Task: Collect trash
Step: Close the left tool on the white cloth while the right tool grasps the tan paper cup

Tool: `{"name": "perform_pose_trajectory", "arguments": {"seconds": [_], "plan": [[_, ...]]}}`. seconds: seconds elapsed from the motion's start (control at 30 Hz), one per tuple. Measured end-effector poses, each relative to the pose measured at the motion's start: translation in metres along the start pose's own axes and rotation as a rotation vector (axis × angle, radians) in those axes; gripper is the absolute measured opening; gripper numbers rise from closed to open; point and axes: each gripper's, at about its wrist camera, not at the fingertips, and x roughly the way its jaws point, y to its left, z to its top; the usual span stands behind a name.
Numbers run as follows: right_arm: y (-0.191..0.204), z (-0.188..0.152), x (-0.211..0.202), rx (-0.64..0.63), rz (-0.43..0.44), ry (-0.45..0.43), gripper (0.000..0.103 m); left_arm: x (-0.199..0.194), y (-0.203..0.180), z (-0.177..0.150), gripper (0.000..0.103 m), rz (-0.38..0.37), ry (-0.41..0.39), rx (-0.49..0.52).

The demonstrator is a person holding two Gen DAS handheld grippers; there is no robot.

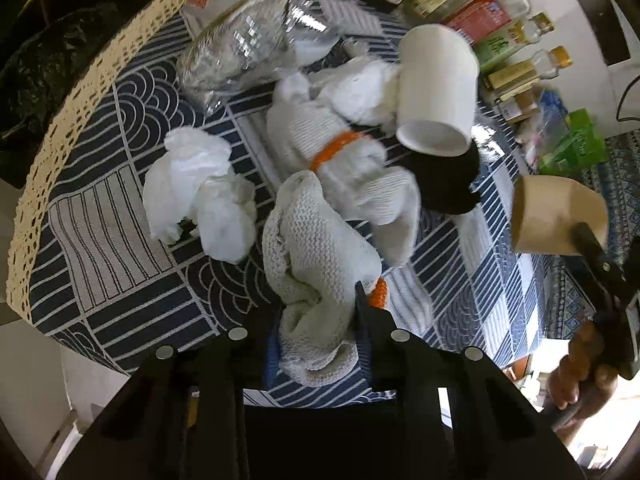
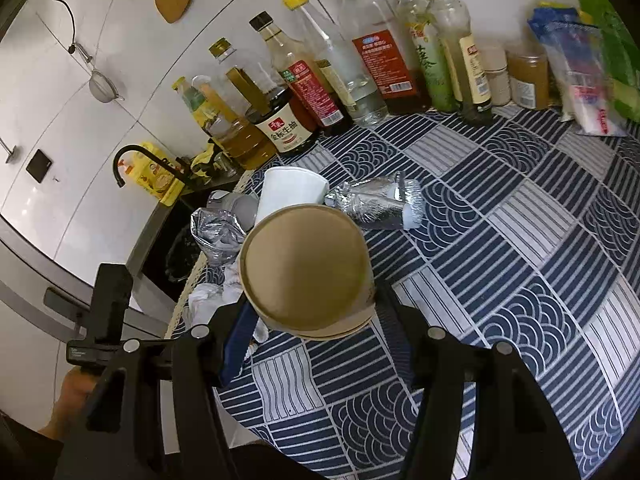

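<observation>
In the left wrist view my left gripper (image 1: 320, 320) is shut on a white knit glove (image 1: 316, 248) with an orange cuff, lying on the patterned tablecloth (image 1: 100, 232). A second glove (image 1: 340, 152) lies just beyond it, beside a crumpled tissue (image 1: 200, 192), more tissue (image 1: 360, 88) and a tipped white paper cup (image 1: 436, 88). My right gripper (image 2: 312, 320) is shut on a brown paper cup (image 2: 308, 272), held above the cloth. That brown cup (image 1: 556, 216) also shows at the right of the left wrist view.
Silver foil bags (image 1: 248, 40) and a foil wrapper (image 2: 372, 200) lie near the table's lace edge (image 1: 52, 152). A row of sauce bottles (image 2: 320, 80) and packets (image 2: 584, 72) lines the back. A sink with a black tap (image 2: 132, 160) sits past the table's edge.
</observation>
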Motion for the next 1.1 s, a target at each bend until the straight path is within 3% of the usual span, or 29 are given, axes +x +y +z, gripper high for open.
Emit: {"name": "perform_pose_trajectory", "arguments": {"seconds": [0.3,0.6,0.83,1.1], "plan": [[0.010,0.019,0.009,-0.069,0.088,0.015,0.058,-0.042,-0.023,-0.004,0.027,0.014,-0.091,0.025],[0.044,0.030,0.020,-0.138,0.163,0.018,0.058,-0.107,-0.004,0.001,0.027,0.027,-0.248,0.014],[0.088,0.033,0.037,-0.171,0.174,0.022,0.058,-0.139,0.045,0.018,0.027,0.009,-0.329,0.000],[0.163,0.041,0.075,-0.209,0.156,0.057,0.058,-0.171,0.120,0.054,0.027,-0.043,-0.354,-0.053]]}}
